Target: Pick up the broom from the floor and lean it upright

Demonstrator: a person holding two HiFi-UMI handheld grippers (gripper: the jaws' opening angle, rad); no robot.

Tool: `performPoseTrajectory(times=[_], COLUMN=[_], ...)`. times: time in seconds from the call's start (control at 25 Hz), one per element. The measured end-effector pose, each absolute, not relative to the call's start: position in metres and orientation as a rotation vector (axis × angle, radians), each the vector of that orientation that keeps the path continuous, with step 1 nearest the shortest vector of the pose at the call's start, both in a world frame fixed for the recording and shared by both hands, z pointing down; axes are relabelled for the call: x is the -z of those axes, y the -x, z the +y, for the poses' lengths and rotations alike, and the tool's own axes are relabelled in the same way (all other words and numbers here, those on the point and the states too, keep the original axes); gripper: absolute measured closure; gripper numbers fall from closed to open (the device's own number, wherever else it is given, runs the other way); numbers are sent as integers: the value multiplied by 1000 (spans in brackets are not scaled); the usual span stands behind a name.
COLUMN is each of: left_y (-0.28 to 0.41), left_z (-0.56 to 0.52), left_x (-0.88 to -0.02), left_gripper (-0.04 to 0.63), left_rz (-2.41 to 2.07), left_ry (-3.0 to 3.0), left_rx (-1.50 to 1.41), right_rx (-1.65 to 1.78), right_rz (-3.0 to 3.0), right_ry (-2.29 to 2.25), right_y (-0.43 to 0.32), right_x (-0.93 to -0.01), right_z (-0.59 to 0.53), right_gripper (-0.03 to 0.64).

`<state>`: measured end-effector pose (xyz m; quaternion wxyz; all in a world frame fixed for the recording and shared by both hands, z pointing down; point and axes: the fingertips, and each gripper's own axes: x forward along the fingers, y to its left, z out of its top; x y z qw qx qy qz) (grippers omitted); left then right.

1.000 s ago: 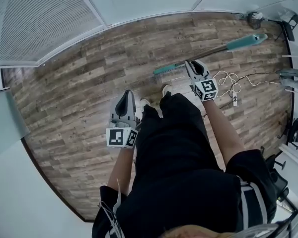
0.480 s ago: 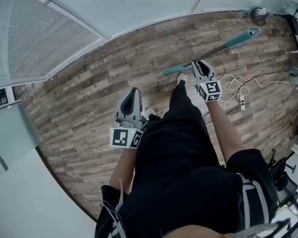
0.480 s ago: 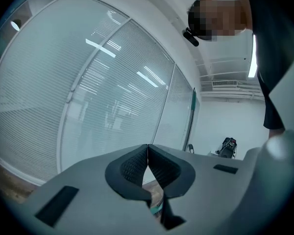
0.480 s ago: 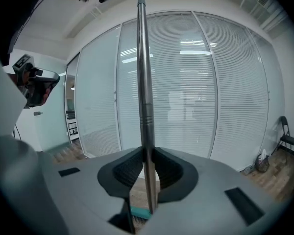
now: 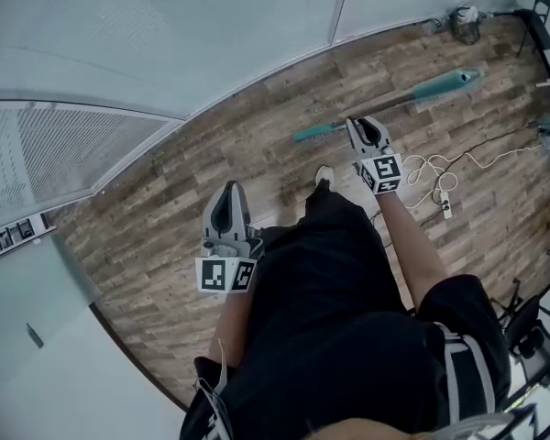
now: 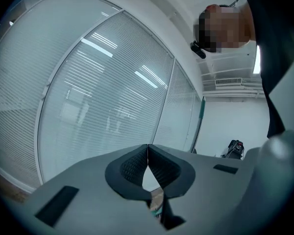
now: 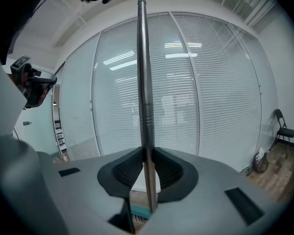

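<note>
The broom has a metal pole (image 5: 385,104), a teal brush head (image 5: 316,132) and a teal grip end (image 5: 447,84). My right gripper (image 5: 365,132) is shut on the pole close to the brush head. In the right gripper view the pole (image 7: 143,82) rises straight up between the shut jaws (image 7: 146,153), with the teal brush head (image 7: 139,213) just below them. My left gripper (image 5: 226,202) hangs out in front of the person's left side, away from the broom. Its jaws (image 6: 147,148) are shut with nothing between them.
Glass walls with white blinds (image 5: 165,53) run along the wood floor (image 5: 165,209) ahead. A white cable and power strip (image 5: 437,183) lie on the floor to the right. A small bin (image 5: 465,18) and a chair (image 7: 282,126) stand by the far right wall.
The person has walked toward the glass wall, and both grippers moved along. The right gripper kept its hold on the pole. The left gripper stayed shut and empty.
</note>
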<state>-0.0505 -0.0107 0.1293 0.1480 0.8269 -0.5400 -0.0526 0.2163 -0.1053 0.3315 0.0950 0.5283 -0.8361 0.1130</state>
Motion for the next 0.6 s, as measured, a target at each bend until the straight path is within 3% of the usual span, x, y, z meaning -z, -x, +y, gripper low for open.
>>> performPoseTrajectory(times=[0.6], left_y=[-45], left_z=[-159], left_x=[-171], left_gripper=[577], left_rz=[-1399], left_ry=[-2439], left_rx=[97], right_rx=[-505], right_rz=[-2331], right_ry=[-1606], right_y=[-292], right_x=[-452], right_z=[-249], right_gripper=[535])
